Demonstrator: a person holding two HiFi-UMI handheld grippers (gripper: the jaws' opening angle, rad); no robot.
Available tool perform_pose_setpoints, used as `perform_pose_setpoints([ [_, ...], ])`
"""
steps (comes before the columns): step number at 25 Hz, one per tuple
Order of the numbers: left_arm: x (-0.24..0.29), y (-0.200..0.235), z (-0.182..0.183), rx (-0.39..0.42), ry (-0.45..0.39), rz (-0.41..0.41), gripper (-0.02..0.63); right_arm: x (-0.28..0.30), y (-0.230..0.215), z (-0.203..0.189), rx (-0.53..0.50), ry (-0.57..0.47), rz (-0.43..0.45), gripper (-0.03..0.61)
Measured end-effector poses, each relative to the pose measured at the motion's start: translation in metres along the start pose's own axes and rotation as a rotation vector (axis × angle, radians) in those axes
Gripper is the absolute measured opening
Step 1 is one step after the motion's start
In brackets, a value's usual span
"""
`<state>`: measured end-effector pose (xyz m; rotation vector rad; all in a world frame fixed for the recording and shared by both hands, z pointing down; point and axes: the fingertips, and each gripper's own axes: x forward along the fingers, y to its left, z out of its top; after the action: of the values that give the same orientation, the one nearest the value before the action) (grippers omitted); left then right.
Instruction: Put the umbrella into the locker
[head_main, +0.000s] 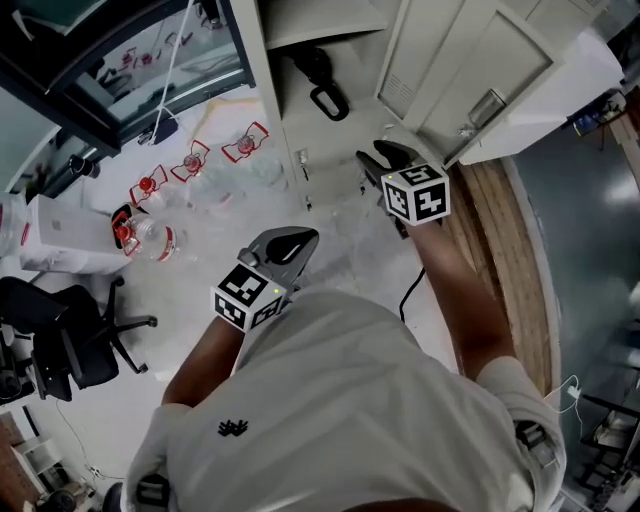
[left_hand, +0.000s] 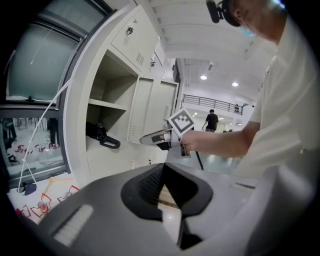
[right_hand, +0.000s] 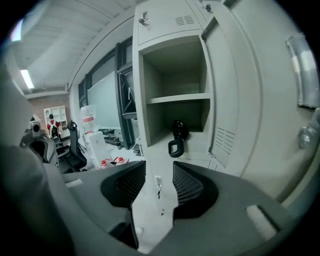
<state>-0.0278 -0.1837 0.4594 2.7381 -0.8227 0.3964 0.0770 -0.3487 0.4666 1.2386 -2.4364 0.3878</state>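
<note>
Closest to the lens in the right gripper view: the right gripper (right_hand: 159, 172), grey, jaws parted to a middling gap. Grips nothing; only floor and the locker's lower front in that gap. Straight ahead and a little above, the locker (right_hand: 141, 100), pale, open-fronted, with a shelf (right_hand: 177, 98) across the middle. Under that shelf, the umbrella (right_hand: 179, 130): black, compact, lying inside the compartment with its loop handle poking out over the front edge. Well apart from both grippers, touched by neither. To the right of the right gripper, the locker door (right_hand: 235, 90), standing wide open.

Over at the left gripper (left_hand: 163, 172): jaws together at the tips, empty. Nearer the person's body than the right one in the head view. Ahead and to its left, the same open compartment with the umbrella in it; ahead and to its right, the right gripper with its marker cube (left_hand: 180, 121).

Further out, on the floor left of the left gripper, a cluster of what look like red-capped bottles (head_main: 150, 185), too small to be sure. Beyond those, further to the left and back, a black office chair (head_main: 70, 345)
</note>
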Motion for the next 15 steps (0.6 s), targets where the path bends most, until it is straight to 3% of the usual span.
perform_pose_setpoints([
  [15, 0.008, -0.088, -0.023, -0.052, -0.010, 0.071, 0.057, -0.116, 0.032, -0.099, -0.013, 0.012, 0.062, 0.049],
])
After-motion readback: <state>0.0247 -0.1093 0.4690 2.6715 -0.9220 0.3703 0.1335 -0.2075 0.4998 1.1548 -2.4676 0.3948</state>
